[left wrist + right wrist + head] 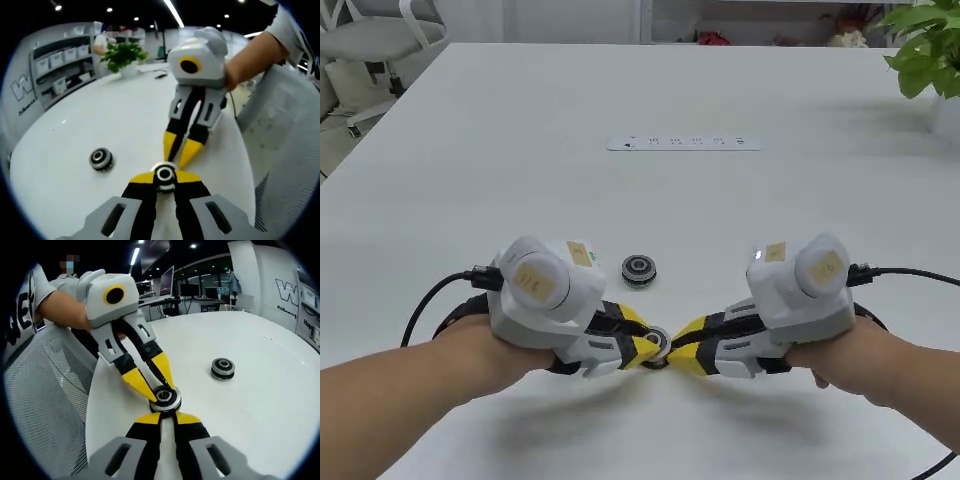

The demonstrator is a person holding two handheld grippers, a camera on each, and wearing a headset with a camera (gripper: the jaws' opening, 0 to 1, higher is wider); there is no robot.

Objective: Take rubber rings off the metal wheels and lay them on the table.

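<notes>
— One wheel [165,398] held?
— Yes, near the front edge of the tabletop [670,90]: left gripper [165,177] jaws clench it, right gripper [167,415] jaws pinch its rim. Other wheel [638,268] lies just beyond, untouched.

Wheel [658,343] between left tongs [645,346], right tongs [680,352] — second wheel [639,268] behind.

Few letters legible to us

We read a large dark "W" on the white wall panel [289,290] in the right gripper view, the smaller print beneath it too blurred; another big "W" stands on the pale wall [21,89] in the left gripper view. Markings on the white power strip [683,143] stay unreadable.
</notes>
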